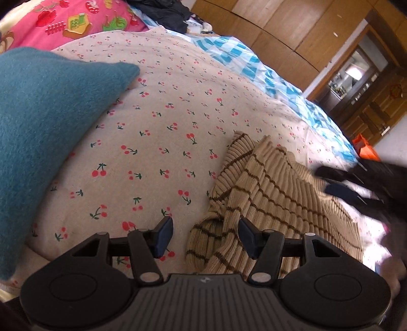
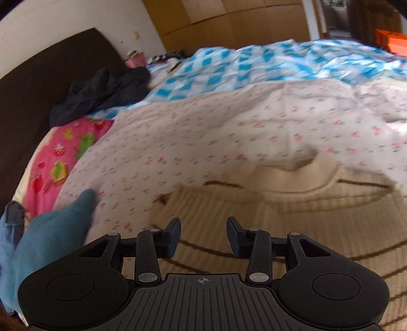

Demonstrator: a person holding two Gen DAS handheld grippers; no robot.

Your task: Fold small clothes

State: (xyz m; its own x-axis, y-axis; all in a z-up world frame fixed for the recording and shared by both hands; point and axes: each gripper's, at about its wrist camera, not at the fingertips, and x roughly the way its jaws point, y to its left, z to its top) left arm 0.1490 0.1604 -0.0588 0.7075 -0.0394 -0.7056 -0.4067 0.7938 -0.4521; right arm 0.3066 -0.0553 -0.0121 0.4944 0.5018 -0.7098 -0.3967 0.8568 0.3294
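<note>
A beige ribbed sweater with thin brown stripes (image 1: 267,193) lies on the cherry-print sheet (image 1: 157,122). Its sleeve is bunched between and just beyond the fingers of my left gripper (image 1: 206,235), which is open and holds nothing. In the right wrist view the sweater (image 2: 279,216) is spread flat with its collar facing away. My right gripper (image 2: 203,235) is open and empty, hovering over the sweater's body. The right gripper also shows, blurred, at the right edge of the left wrist view (image 1: 356,183).
A teal cloth (image 1: 45,127) lies at the left, also in the right wrist view (image 2: 51,242). A pink printed blanket (image 1: 76,23), dark clothes (image 2: 101,94) and a blue-white checked quilt (image 2: 254,66) lie at the bed's far side. A wooden wardrobe (image 1: 279,30) stands behind.
</note>
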